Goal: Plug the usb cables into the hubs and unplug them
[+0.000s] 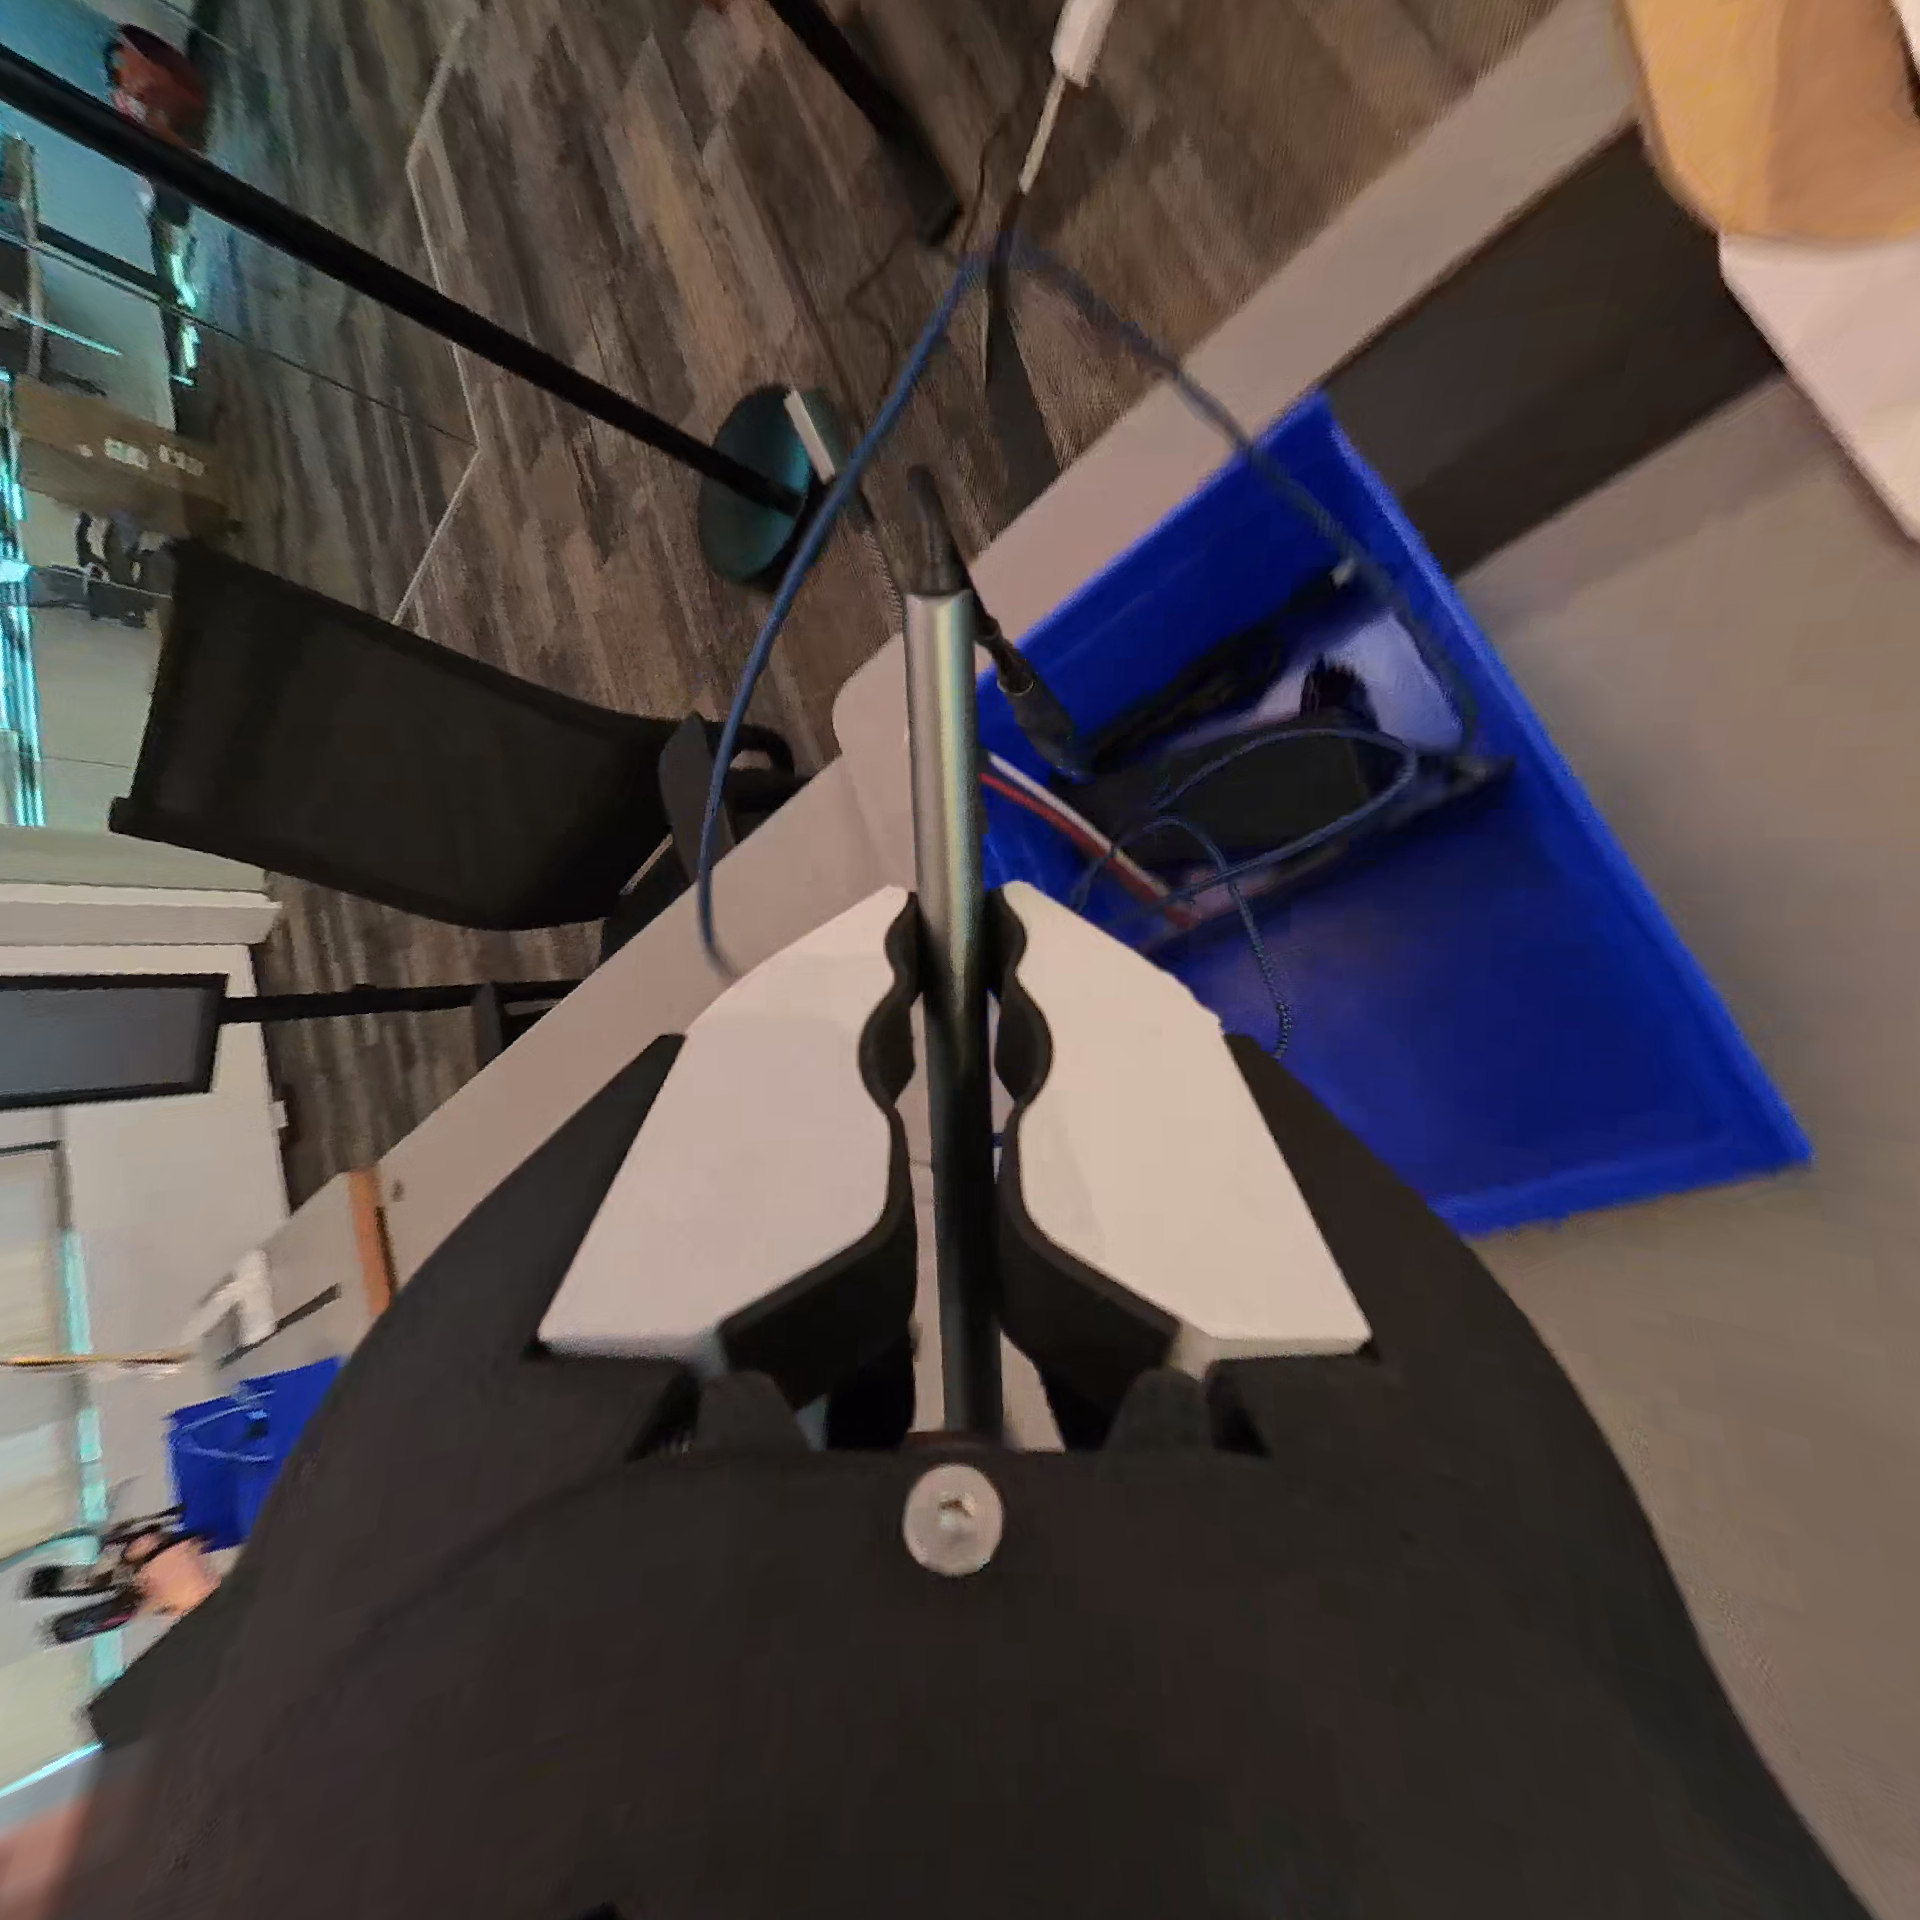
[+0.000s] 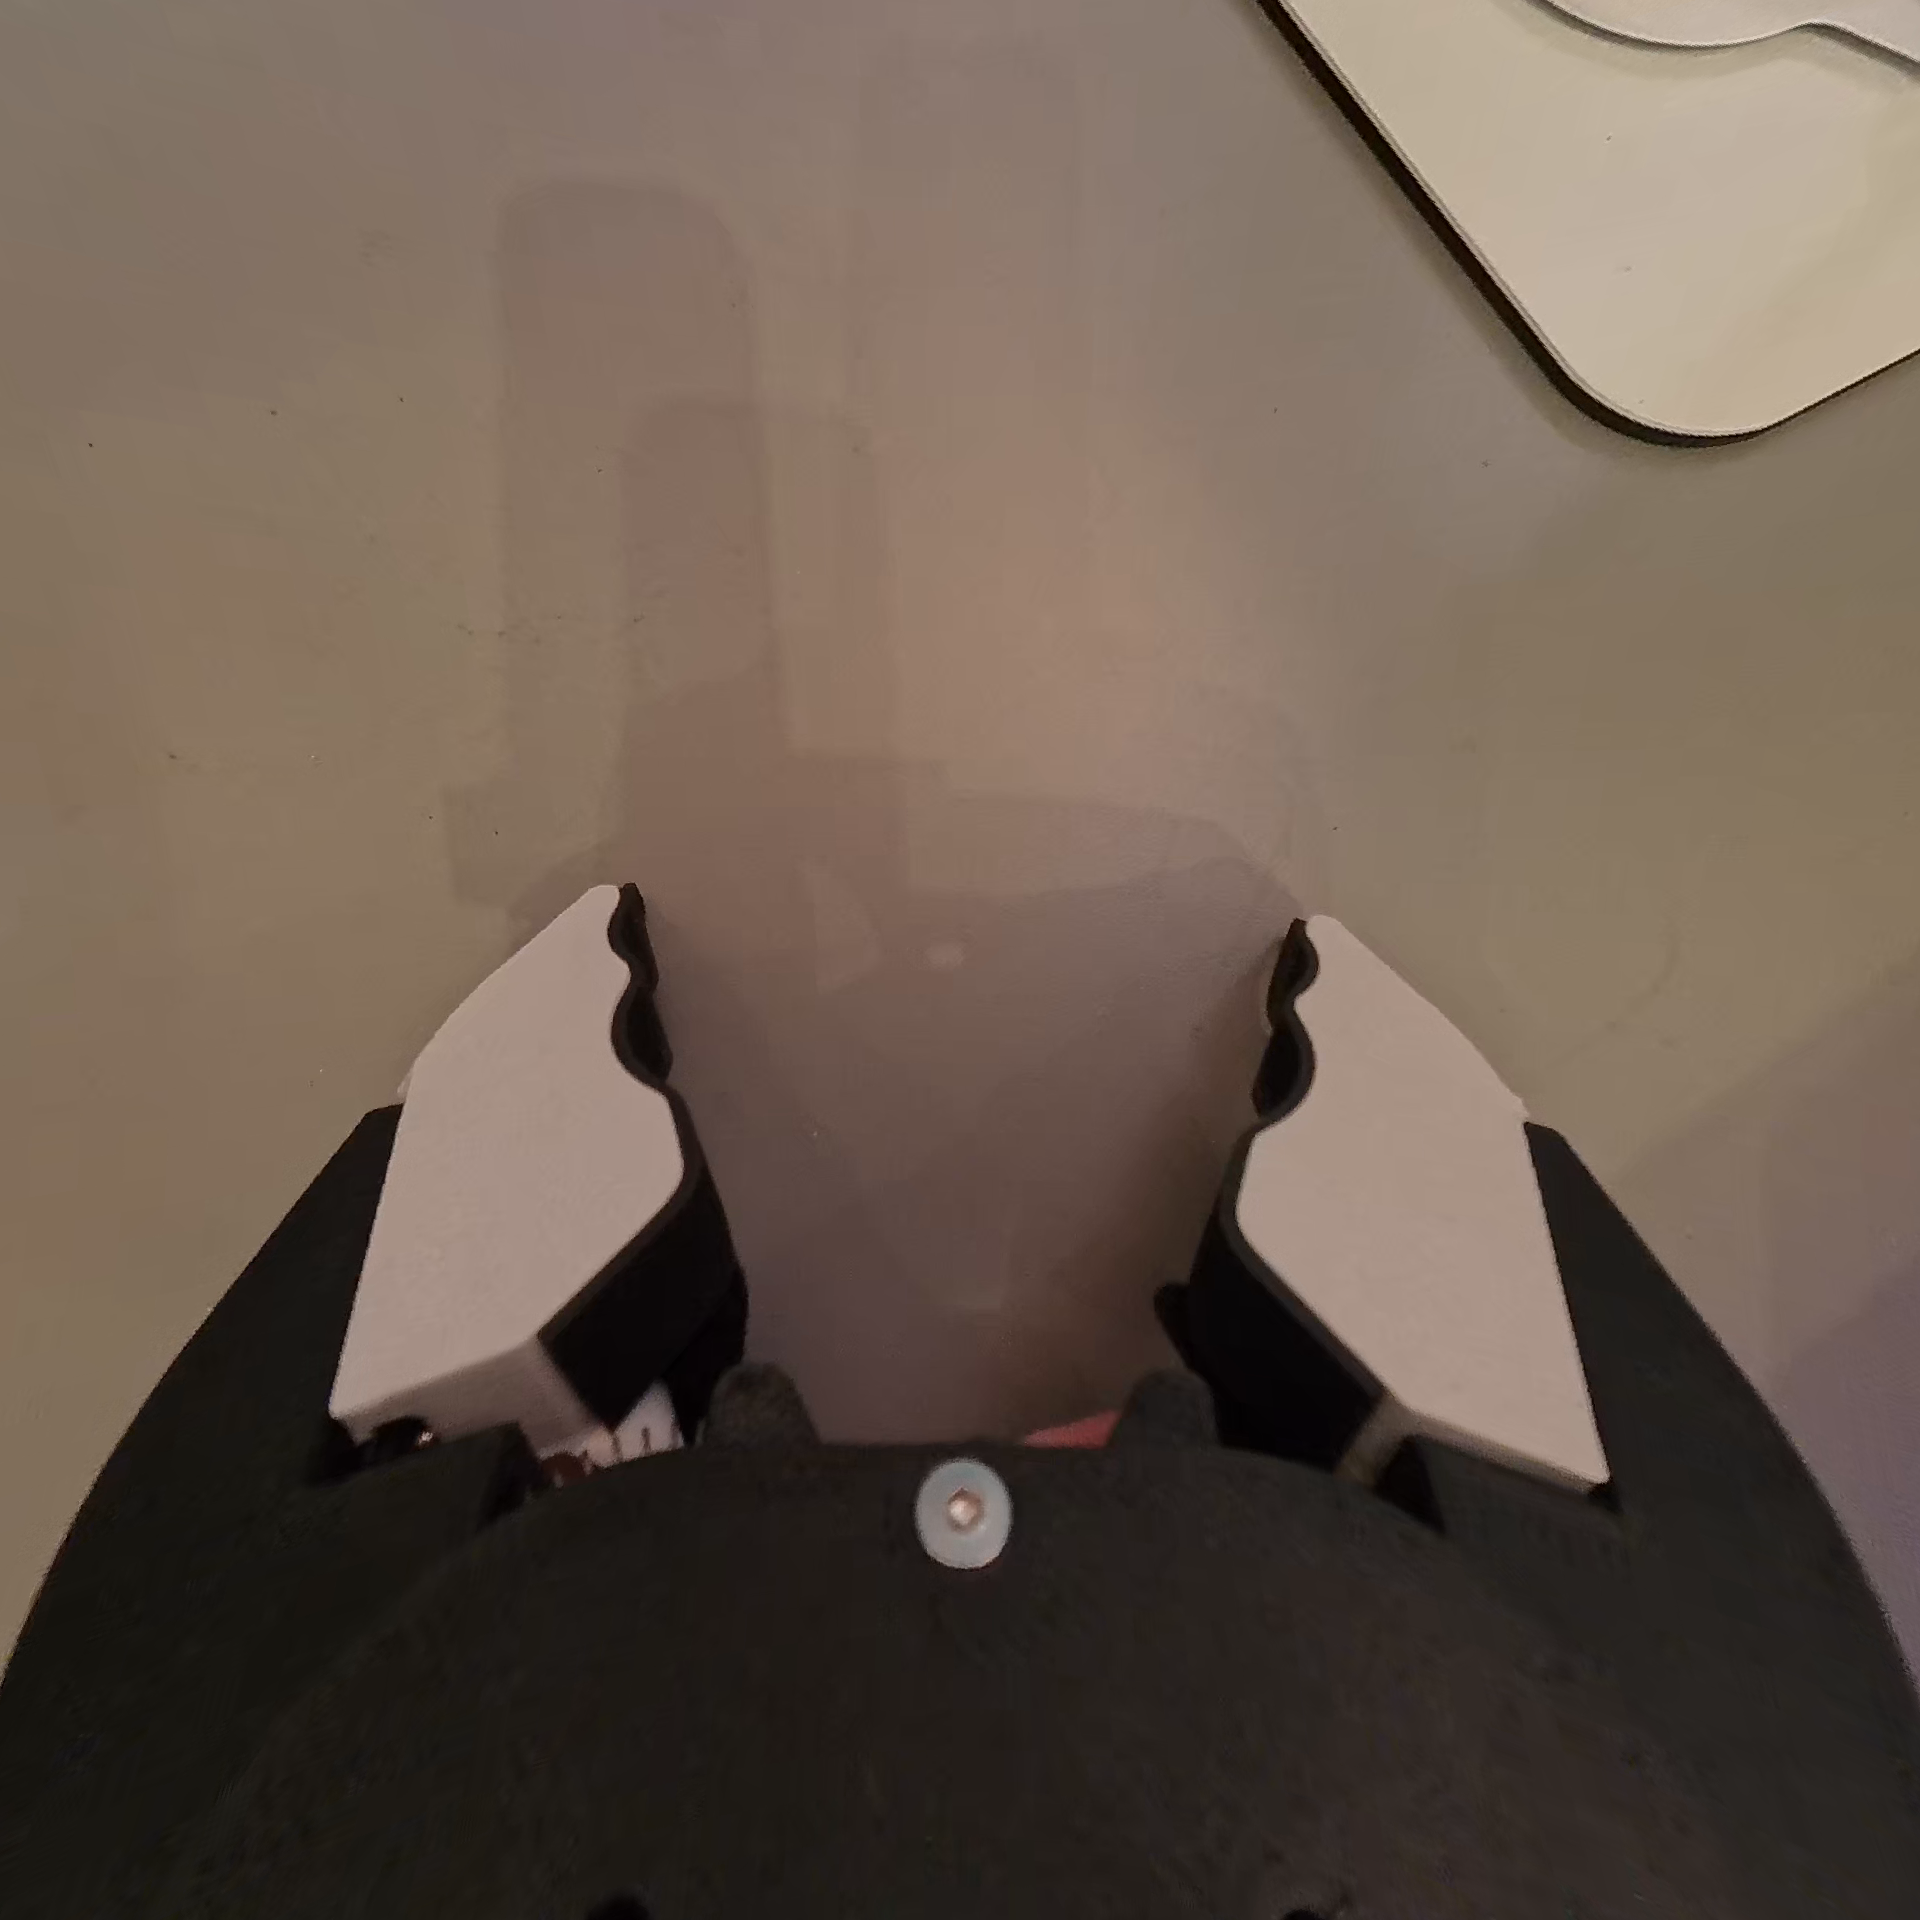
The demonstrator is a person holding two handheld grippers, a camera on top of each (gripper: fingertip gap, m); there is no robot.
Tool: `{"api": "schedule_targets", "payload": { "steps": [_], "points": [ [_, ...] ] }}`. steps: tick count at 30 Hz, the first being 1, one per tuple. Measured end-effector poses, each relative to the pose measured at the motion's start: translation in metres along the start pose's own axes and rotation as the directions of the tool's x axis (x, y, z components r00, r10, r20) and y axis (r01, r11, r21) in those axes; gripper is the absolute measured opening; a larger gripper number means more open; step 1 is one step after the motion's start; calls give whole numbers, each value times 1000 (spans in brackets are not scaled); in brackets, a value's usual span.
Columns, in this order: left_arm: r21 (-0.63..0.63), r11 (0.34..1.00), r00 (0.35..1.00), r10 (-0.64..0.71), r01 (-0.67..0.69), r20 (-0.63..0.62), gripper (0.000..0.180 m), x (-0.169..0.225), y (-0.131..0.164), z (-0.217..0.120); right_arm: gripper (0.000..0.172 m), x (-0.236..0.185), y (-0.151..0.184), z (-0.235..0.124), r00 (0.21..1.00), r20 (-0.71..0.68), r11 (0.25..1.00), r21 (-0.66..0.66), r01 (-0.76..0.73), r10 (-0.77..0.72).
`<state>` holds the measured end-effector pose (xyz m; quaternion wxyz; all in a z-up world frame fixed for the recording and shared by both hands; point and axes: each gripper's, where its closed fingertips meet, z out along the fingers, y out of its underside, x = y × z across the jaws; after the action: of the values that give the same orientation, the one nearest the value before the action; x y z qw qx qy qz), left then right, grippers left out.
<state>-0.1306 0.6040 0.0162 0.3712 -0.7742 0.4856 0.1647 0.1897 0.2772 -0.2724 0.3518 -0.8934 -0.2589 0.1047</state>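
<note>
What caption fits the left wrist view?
Hand-held gripper clamps a grey hub edge-on beside a blue bin.

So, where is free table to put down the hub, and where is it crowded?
Free: grey table under the open right claw, left of the white mat. Crowded: blue bin, full of cables.

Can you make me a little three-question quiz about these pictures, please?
1. True or false: the right tongs are wide open over a bare table.
2. What colour is the bin with cables in it? A red, B blue, C green.
3. Fill in: the left tongs are closed on a slim grey ____.

Key: 1 true. 2 B. 3 hub; a blue cable loops around its far end.
</note>
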Motion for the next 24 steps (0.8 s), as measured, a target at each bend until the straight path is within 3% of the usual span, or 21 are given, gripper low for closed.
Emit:
{"api": "schedule_targets", "payload": {
  "steps": [4, 7, 10, 16, 20, 22, 24],
  "points": [
    [-123, 980, 987, 150, -156, -61, 11, 13, 22, -21, 110, 0, 0, 0, 1000, 0, 1000, 0, 0, 0],
    [-110, 968, 967, 209, -226, -150, 11, 31, 30, -47, 110, 0, 0, 0, 1000, 0, 1000, 0, 0, 0],
    [-8, 967, 934, 245, -255, -262, 11, 58, 33, -80, 110, 0, 0, 0, 1000, 0, 1000, 0, 0, 0],
    [349, 912, 843, 354, -215, -405, 10, 145, 11, -155, 110, 0, 0, 0, 1000, 1, 1000, 0, 1, -1],
    [469, 871, 796, 387, -150, -465, 10, 216, 0, -178, 110, 0, 0, 0, 1000, 3, 1000, 1, 3, -3],
    [497, 855, 805, 397, -150, -441, 10, 240, -4, -179, 109, 0, 1, 0, 1000, 5, 1000, 1, 4, -4],
    [518, 852, 766, 381, -74, -518, 10, 277, -8, -183, 109, 0, 1, -1, 1000, 7, 1000, 2, 6, -6]
  ]
}}
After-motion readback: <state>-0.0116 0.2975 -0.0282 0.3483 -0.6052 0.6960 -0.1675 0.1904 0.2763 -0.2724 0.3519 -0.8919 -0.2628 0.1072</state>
